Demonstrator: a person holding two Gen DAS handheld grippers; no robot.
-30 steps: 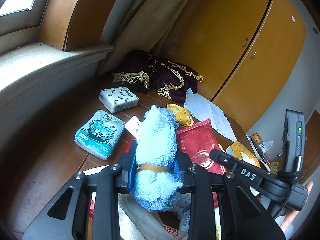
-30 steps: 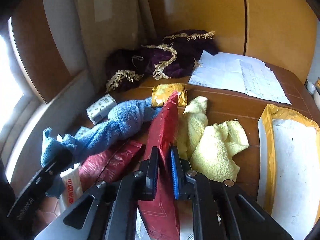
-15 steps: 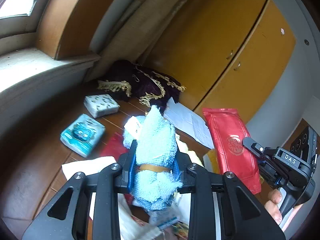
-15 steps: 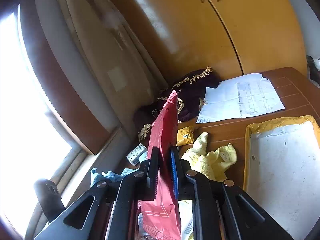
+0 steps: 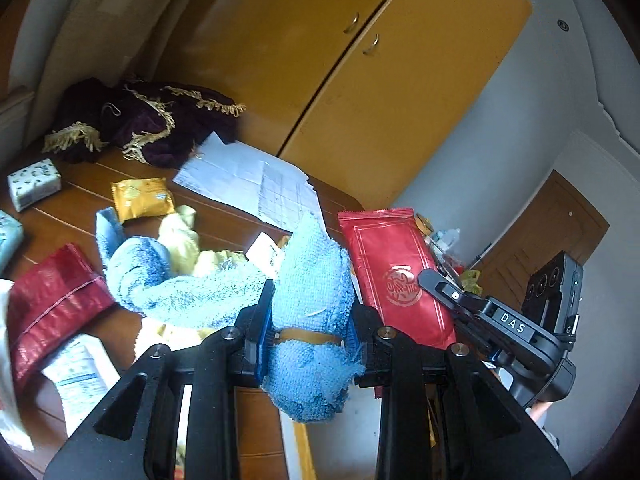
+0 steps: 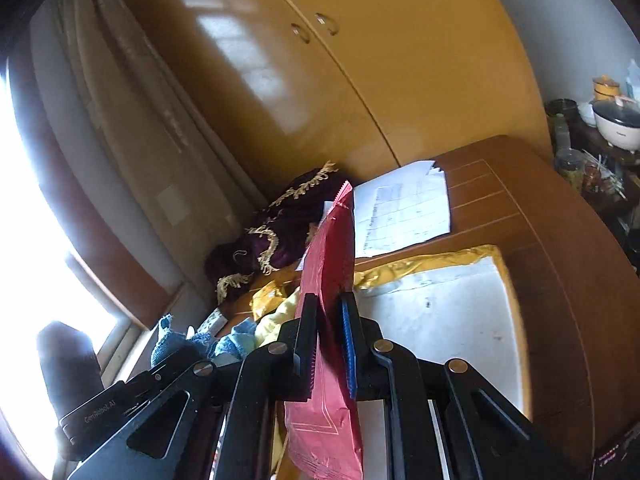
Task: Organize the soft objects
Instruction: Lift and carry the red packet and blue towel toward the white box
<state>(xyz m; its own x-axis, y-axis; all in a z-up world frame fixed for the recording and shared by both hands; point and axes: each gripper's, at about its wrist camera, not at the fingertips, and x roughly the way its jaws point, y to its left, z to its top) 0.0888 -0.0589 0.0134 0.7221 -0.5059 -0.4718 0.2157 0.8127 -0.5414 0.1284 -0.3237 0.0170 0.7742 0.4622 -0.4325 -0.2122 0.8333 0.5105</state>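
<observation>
Both my grippers are clamped on something: my left gripper (image 5: 310,332) pinches the blue towel (image 5: 308,292), its far end trailing down onto the wooden table (image 5: 80,204), and my right gripper (image 6: 326,340) grips a red packet (image 6: 330,264) upright, lifted above the yellow-edged tray (image 6: 432,264), whose white floor looks bare

My left gripper (image 5: 310,334) was raised off the tabletop, its fingers (image 5: 262,332) clamped on a blue towel (image 5: 308,292). My right gripper (image 6: 328,344) was also aloft, beside it, fingers (image 6: 306,344) pinching a red packet (image 6: 330,264) edge-on.
</observation>
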